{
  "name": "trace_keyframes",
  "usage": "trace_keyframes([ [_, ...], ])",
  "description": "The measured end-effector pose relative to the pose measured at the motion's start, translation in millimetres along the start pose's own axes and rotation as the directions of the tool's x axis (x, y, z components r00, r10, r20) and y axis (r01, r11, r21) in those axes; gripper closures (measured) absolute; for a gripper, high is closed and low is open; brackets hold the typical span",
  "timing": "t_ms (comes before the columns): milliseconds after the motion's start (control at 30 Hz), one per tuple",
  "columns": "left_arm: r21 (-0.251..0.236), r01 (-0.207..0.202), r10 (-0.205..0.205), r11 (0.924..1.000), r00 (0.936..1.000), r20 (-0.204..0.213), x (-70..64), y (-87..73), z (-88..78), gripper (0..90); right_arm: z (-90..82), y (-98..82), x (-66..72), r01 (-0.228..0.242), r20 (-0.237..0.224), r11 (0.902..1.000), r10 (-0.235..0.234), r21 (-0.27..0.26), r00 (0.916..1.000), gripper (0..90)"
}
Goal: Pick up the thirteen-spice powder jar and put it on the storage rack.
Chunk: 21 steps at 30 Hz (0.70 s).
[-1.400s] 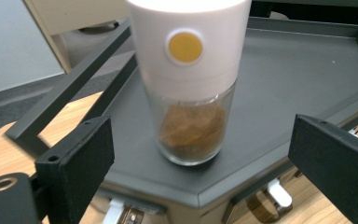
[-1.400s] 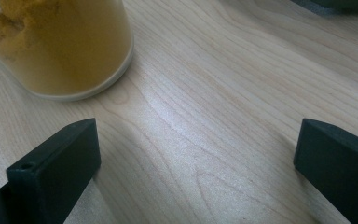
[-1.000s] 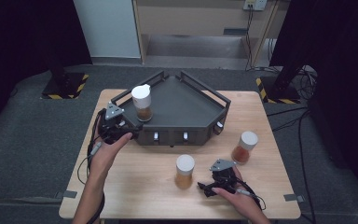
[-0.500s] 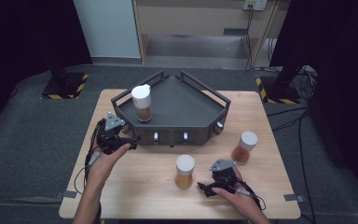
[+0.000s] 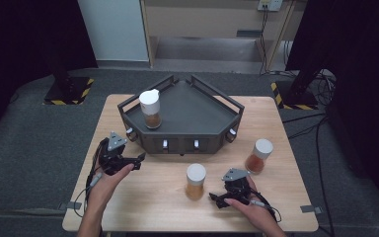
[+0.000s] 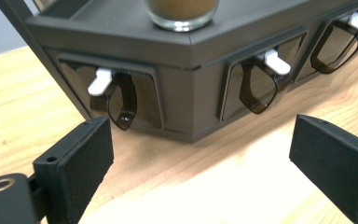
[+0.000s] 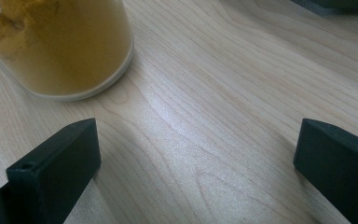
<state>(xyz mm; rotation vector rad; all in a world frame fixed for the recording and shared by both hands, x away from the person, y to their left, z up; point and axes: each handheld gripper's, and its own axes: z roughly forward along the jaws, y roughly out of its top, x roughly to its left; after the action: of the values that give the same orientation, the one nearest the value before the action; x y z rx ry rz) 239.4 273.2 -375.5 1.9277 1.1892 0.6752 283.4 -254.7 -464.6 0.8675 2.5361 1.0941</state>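
A dark corner-shaped rack (image 5: pixel 212 129) stands at the back middle of the wooden table (image 5: pixel 143 207). On its left part stands a white-capped spice jar (image 5: pixel 150 108) with brown powder, whose base shows in the left gripper view (image 6: pixel 182 11). My left gripper (image 5: pixel 139 162) (image 6: pixel 200 163) is open and empty, low over the table in front of the rack's left corner (image 6: pixel 193 107). My right gripper (image 5: pixel 216 199) (image 7: pixel 196 163) is open with bare wood between its jaws. A jar of yellow powder (image 5: pixel 195 181) (image 7: pixel 58 44) stands just left of it.
A third white-capped jar with orange-brown powder (image 5: pixel 258 155) stands at the right of the table. The rack's front (image 6: pixel 265 84) carries several dark hooks with white tabs. Cables trail from both grippers toward the table's near edge.
My left gripper has come down and back toward the near side, away from the rack's left corner. The right gripper and the jars have kept still.
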Motion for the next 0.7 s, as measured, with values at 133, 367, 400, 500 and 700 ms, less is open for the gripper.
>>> trace_keyframes([
  [133, 0.014, 0.004, -0.004, 0.9999, 1.0, 0.003, -1.6, -8.8, 1.3, 5.0, 0.0, 0.0, 0.0, 0.0, 0.0, 1.0, 0.0, 0.0, 1.0, 0.6],
  [367, 0.042, 0.008, -0.009, 0.9991, 1.0, 0.004, -5.4, -22.8, 3.9, 5.0, 0.0, 0.0, 0.0, 0.0, 0.0, 1.0, 0.0, 0.0, 1.0, 0.6],
  [400, 0.045, 0.011, -0.012, 0.9989, 0.9999, 0.006, -6.1, -25.2, 4.5, 4.8, 0.0, 0.0, 0.0, 0.0, 0.0, 1.0, 0.0, 0.0, 1.0, 0.6],
  [500, 0.057, 0.017, -0.017, 0.9982, 0.9998, 0.01, -8.1, -32.9, 6.1, 4.6, 0.0, 0.0, 0.1, 0.0, 0.0, 1.0, 0.0, 0.0, 1.0, 0.6],
  [700, 0.082, 0.034, -0.035, 0.9961, 0.9993, 0.016, -13.5, -51.6, 9.9, 4.6, 0.0, 0.0, 0.1, 0.0, 0.0, 1.0, 0.0, 0.0, 1.0, 0.6],
])
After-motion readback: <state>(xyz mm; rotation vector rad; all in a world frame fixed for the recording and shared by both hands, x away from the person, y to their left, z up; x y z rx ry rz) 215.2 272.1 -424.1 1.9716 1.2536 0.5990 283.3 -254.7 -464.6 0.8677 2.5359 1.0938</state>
